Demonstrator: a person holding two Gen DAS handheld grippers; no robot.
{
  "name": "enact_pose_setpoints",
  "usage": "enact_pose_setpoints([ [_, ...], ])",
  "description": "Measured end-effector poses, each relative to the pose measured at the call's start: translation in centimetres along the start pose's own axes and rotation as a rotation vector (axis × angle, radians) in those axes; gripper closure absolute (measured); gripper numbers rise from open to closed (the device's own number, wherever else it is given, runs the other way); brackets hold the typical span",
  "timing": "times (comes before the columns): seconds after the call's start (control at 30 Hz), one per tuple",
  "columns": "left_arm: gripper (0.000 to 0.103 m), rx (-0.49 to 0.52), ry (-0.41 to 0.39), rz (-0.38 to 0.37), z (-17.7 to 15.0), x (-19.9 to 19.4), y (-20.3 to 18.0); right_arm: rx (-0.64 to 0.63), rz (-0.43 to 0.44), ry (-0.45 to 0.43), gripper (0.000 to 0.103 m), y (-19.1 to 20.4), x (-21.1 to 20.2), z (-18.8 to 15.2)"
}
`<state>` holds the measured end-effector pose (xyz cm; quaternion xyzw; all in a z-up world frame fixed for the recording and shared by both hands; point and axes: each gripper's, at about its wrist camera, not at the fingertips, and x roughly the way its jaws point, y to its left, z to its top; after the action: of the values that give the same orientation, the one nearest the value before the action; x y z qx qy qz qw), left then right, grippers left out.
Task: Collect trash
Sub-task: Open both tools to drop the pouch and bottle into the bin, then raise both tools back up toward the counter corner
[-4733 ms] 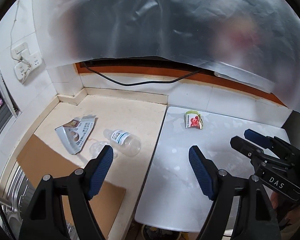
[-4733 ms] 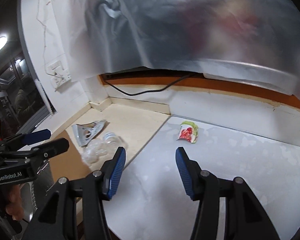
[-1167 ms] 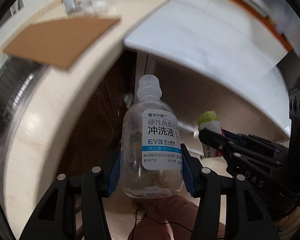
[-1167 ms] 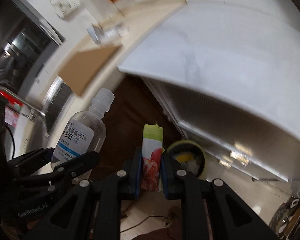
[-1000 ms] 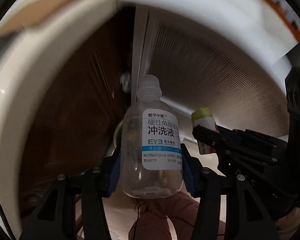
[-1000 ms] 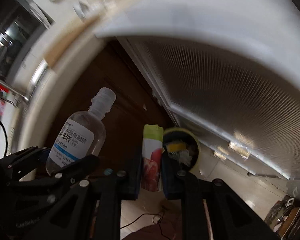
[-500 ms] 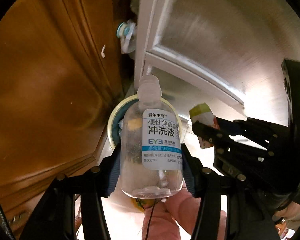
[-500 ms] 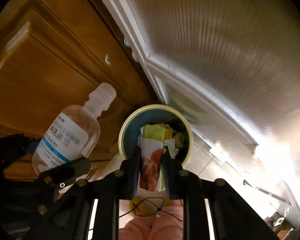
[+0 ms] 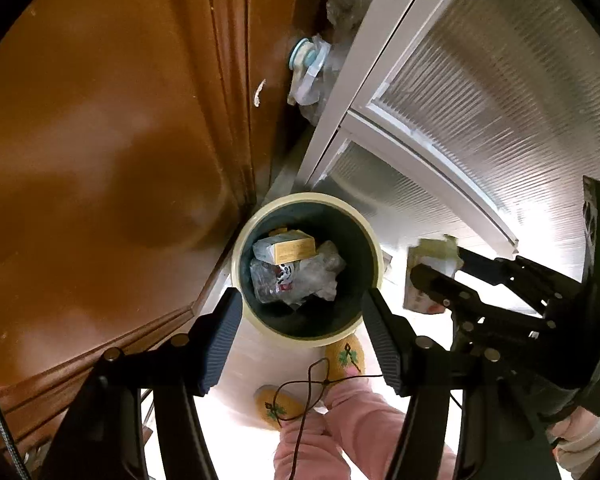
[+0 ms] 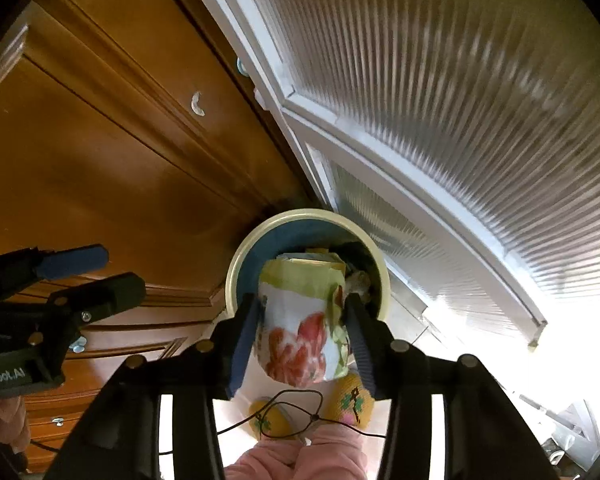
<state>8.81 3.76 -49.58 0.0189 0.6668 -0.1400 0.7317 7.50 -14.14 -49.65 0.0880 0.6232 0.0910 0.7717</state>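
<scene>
Both grippers sit over bin (image 9: 374, 248) for dropping: left gripper (image 9: 300, 340) spread, empty; right gripper (image 10: 302, 338) clamps wrapper (image 10: 300, 336) w/ mouth just beyond.

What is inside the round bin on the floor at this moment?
The left wrist view shows the bin holding a yellow box, a clear plastic bottle and crumpled plastic. Anything beneath that top layer is covered.

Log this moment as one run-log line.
left gripper: open, above trash bin | right gripper: shut on drink carton, over bin | bottle: in bin
</scene>
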Motion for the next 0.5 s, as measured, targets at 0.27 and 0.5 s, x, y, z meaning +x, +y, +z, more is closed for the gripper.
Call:
enact_pose_setpoints([
  [0.27,0.042,-0.002,-0.002,0.012,-0.4,-3.9,-1.3,0.014,0.022,-0.008,0.057,0.9,-3.3,0.4],
  [0.5,0.042,0.029,-0.042,0.023,-0.3,-11.2,-2.7,0.019,0.052,-0.028,0.058,2.4,-8.9,0.9],
])
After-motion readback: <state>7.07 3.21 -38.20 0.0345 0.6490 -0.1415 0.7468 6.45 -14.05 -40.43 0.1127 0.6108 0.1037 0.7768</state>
